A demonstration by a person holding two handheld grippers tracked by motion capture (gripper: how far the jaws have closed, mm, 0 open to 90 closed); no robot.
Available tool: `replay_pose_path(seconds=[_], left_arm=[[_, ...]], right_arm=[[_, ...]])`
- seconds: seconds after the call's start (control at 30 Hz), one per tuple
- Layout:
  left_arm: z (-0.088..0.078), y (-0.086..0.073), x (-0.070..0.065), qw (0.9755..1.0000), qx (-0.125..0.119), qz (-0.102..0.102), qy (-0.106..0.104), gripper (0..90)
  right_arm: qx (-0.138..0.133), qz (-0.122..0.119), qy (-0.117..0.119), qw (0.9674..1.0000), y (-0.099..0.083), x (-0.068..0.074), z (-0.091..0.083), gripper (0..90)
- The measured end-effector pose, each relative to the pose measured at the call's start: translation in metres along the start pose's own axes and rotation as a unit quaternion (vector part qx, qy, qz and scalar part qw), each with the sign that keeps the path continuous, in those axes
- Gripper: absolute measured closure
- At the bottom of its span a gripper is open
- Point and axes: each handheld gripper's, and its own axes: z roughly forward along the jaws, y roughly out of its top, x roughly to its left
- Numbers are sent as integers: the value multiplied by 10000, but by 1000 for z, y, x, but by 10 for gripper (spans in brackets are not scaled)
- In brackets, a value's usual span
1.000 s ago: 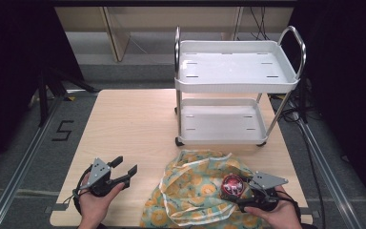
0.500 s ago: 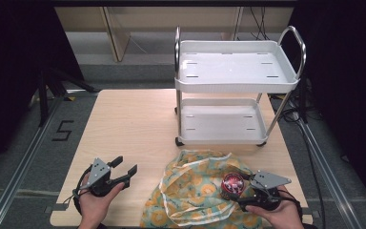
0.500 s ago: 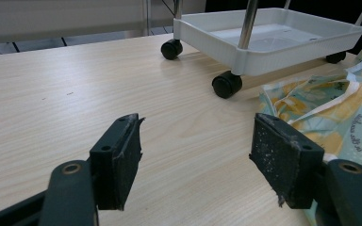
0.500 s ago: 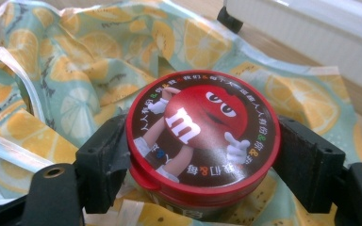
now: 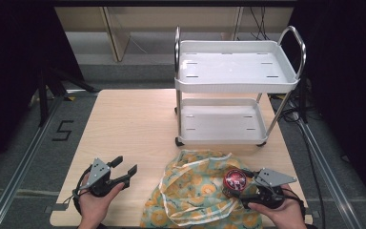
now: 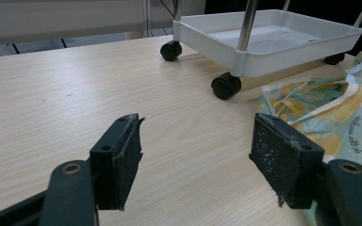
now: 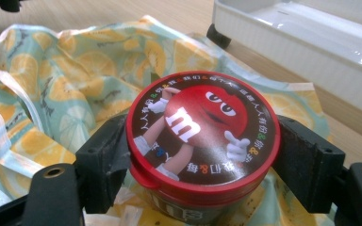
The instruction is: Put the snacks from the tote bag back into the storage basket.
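Note:
A round tub with a red cartoon-candy lid (image 7: 202, 117) sits between the jaws of my right gripper (image 7: 202, 157), and both pads press its sides. In the high view the tub (image 5: 235, 180) and right gripper (image 5: 233, 185) are over a yellow-and-teal lemon-print bag (image 5: 190, 191) at the table's front right. The bag (image 7: 75, 70) lies crumpled and spread under the tub. My left gripper (image 5: 125, 165) rests at the front left, open, with bare table between its jaws (image 6: 198, 160). The bag's edge (image 6: 330, 108) lies just to its right.
A white two-tier cart (image 5: 238, 86) on black casters stands at the back right of the wooden table (image 5: 133, 119), just behind the bag. Its lower tray (image 6: 264, 56) and casters are close ahead of the left gripper. The cart's tray (image 7: 287, 42) is beyond the tub.

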Motion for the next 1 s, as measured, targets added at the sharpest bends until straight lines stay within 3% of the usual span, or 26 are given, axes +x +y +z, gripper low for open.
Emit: replay_pose_path(seconds=[0.4,0.73,0.77,1.0], left_arm=[[0,0,0,10000,-11,11,6,332],[0,1,0,10000,-29,17,5,332],[0,1,0,10000,-30,17,7,332],[0,1,0,10000,-21,40,-11,331]], right_arm=[[-175,48,-96,9998,5,-3,-7,261],[-213,-18,-162,9996,7,-5,-7,261],[-177,74,-103,9998,7,-4,-7,261],[-194,66,-115,9997,7,-6,-8,261]])
